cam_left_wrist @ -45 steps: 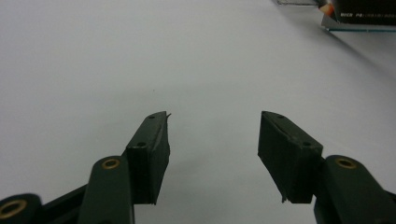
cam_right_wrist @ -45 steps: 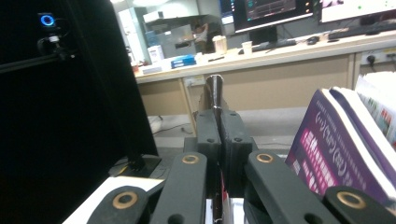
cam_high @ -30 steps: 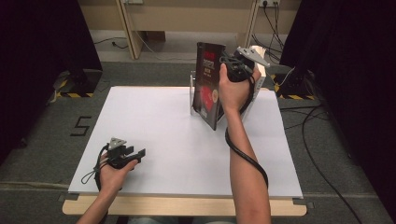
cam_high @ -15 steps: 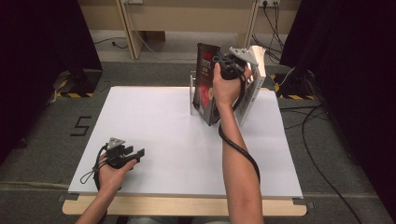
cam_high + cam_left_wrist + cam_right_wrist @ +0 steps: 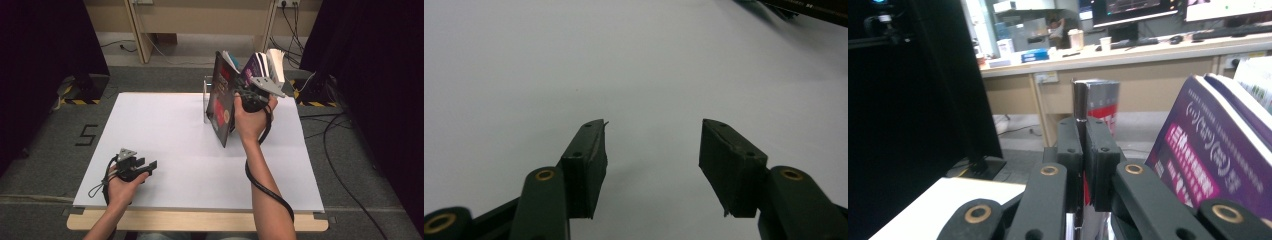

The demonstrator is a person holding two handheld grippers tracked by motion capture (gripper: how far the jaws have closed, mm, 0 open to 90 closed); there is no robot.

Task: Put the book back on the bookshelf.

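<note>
My right gripper (image 5: 242, 93) is shut on a dark book with a red-printed cover (image 5: 221, 100), held upright and tilted at the back of the white table (image 5: 170, 135). In the right gripper view the jaws press on the book's edge (image 5: 1096, 100), and the gripper (image 5: 1083, 150) has a purple book (image 5: 1208, 155) leaning just to its right. That purple book (image 5: 256, 65) stands behind the hand with other volumes. My left gripper (image 5: 148, 164) rests near the front left of the table. Its jaws stand open over bare tabletop (image 5: 651, 150).
A clear upright bookend (image 5: 206, 97) stands just left of the held book. Dark curtains flank the table, and cables lie on the floor at the right. A desk with monitors stands beyond the table (image 5: 1158, 47).
The right hand has come down and toward me with the book, whose lower edge now sits nearer the table. The left hand has kept still.
</note>
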